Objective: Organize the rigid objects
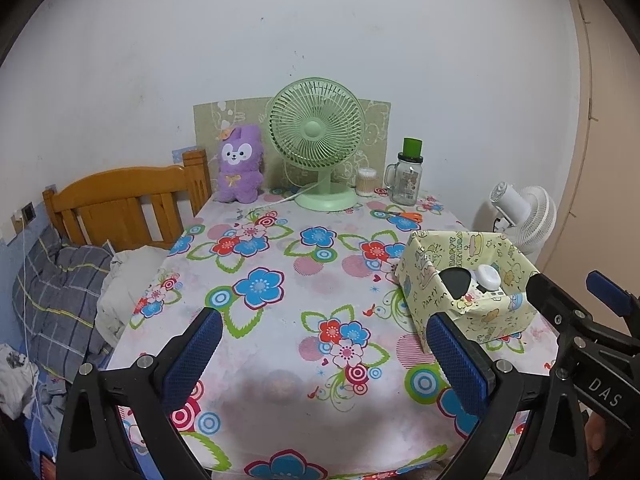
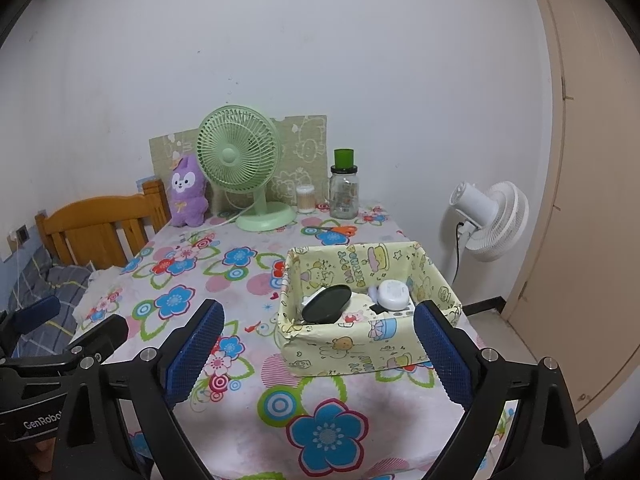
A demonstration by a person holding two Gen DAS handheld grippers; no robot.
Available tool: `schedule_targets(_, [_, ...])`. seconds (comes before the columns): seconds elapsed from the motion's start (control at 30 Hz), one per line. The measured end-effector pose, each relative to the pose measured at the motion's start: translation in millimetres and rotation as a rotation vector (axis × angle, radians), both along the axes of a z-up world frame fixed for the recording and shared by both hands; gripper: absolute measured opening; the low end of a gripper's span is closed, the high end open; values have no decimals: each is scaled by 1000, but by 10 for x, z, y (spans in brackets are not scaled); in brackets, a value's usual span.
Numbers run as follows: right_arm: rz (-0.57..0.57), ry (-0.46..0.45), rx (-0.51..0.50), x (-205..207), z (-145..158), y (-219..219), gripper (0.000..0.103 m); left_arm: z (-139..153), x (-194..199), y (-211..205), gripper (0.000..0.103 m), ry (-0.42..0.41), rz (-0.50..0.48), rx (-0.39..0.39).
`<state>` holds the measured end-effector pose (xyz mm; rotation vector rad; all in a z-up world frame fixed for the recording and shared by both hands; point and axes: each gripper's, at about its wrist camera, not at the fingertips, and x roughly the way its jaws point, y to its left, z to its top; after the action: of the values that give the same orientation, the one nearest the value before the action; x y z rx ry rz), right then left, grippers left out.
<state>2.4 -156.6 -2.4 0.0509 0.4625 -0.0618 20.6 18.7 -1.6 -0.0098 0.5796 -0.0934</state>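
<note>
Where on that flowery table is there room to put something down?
Bare cloth spans the left and middle of the table, between the bed-side edge and the yellow box. The back is crowded: plush, green fan, swab jar, glass jar, scissors.

Each gripper, left gripper [image 1: 324, 354] and right gripper [image 2: 318, 354], had a black plastic frame with two fingers faced in blue, finely textured pads [image 2: 195, 350]. Silver screws [image 1: 146, 360] secured the finger bases. White lettering read "DAS" on one body and "GenRobot" on the other.
</note>
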Motion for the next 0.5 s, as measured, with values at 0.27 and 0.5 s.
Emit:
schedule_targets(0.27, [-5, -1, 4, 10, -12, 5, 97, -1, -1, -11, 103, -10, 1, 2])
schedule_targets(0.5, [-5, 1, 6, 20, -17, 10, 97, -3, -2, -17, 103, -11, -2, 2])
